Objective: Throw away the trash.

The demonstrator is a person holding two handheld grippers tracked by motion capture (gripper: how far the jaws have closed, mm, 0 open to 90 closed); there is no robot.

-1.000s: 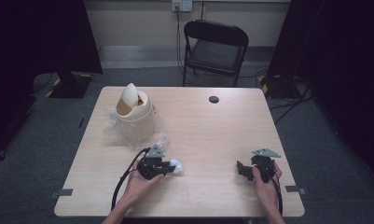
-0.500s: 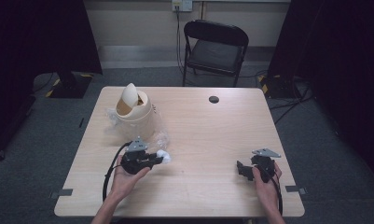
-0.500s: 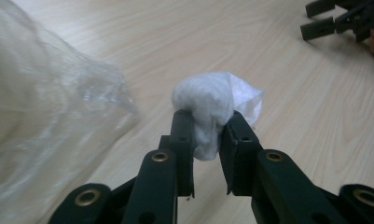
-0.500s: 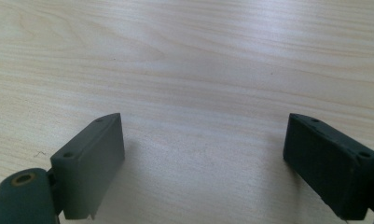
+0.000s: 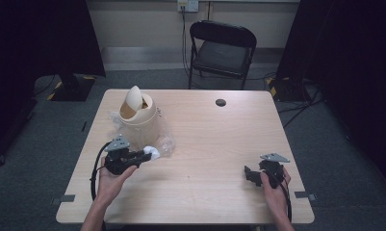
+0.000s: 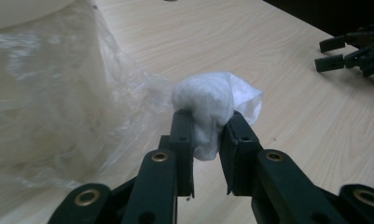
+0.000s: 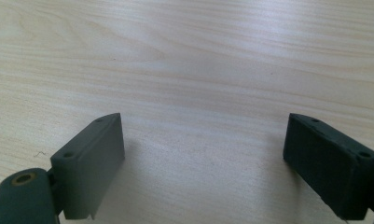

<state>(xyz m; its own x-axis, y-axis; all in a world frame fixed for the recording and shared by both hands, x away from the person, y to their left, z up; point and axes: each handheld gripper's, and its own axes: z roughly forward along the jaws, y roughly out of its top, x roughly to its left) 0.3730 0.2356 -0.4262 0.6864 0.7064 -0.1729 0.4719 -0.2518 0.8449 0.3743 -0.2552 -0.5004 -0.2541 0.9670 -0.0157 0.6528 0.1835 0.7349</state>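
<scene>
Leftward and toward the bin the left gripper has travelled since half a second ago, wad still pinched; the right gripper has stayed near the table's front right corner, jaws apart. Clear plastic spreads round the bin by the left edge.

From the left gripper view, both jaws clamp the white wad beside the plastic.

From the right gripper view, jaws stand wide over bare table.

Black folding chair, grey carpet floor, pale wall
</scene>
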